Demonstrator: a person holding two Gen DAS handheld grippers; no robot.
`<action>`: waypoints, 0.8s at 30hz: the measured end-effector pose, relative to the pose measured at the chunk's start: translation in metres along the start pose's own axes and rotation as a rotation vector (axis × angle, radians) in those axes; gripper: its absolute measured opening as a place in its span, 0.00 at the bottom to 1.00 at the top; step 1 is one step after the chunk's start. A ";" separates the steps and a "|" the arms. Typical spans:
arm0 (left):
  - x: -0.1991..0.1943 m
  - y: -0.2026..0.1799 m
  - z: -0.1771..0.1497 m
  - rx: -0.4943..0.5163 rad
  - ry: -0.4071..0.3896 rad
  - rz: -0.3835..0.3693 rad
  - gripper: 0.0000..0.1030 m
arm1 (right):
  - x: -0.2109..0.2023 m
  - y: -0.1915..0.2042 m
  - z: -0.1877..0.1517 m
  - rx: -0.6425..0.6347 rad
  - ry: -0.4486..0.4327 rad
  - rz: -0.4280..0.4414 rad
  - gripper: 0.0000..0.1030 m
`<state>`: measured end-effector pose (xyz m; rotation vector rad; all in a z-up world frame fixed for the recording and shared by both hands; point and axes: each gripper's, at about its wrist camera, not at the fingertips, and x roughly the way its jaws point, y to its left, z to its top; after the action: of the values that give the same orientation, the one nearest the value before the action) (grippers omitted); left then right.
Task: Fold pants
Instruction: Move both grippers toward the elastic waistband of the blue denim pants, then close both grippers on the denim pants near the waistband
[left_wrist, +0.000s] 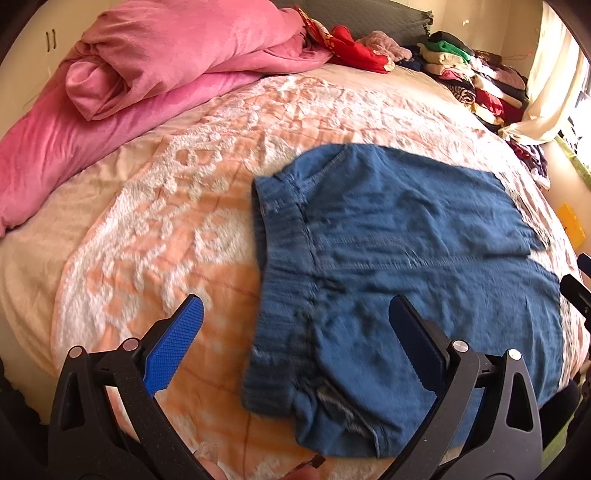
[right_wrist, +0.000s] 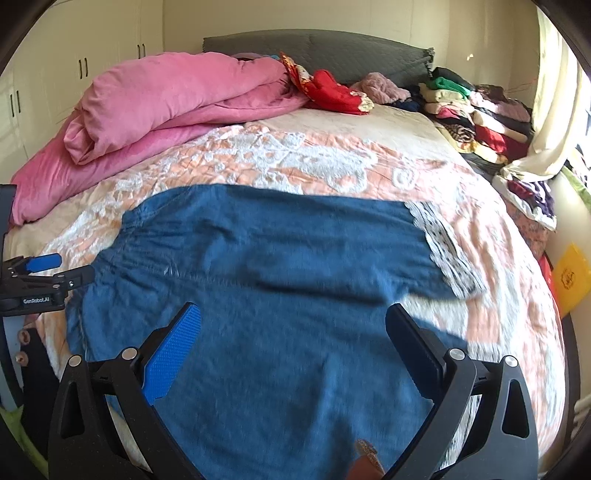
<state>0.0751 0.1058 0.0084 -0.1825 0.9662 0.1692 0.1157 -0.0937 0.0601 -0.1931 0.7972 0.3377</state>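
Note:
Blue denim pants (left_wrist: 399, 258) lie spread flat on the bed, the elastic waistband (left_wrist: 280, 280) to the left and lace-trimmed leg hems (right_wrist: 443, 243) to the right. My left gripper (left_wrist: 295, 317) is open and empty, hovering above the waistband end. My right gripper (right_wrist: 293, 325) is open and empty, hovering above the middle of the pants (right_wrist: 258, 295). The left gripper also shows in the right wrist view (right_wrist: 59, 269) at the left edge, by the waistband.
The bed has a peach and white patterned cover (left_wrist: 177, 206). A rolled pink duvet (left_wrist: 155, 62) lies at the back left. Red cloth (right_wrist: 332, 92) and stacked folded clothes (right_wrist: 476, 114) lie at the back right. A wardrobe (right_wrist: 74, 55) stands at the left.

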 end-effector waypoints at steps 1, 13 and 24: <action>0.002 0.002 0.005 -0.002 -0.006 0.001 0.91 | 0.003 -0.001 0.006 -0.003 -0.002 -0.002 0.96; 0.035 0.021 0.060 0.001 0.003 -0.017 0.91 | 0.061 0.002 0.067 -0.116 0.019 0.043 0.96; 0.088 0.038 0.101 -0.009 0.052 -0.026 0.91 | 0.126 0.021 0.097 -0.235 0.056 0.068 0.96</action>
<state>0.1963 0.1709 -0.0113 -0.2084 1.0148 0.1459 0.2542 -0.0178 0.0337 -0.3975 0.8194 0.4918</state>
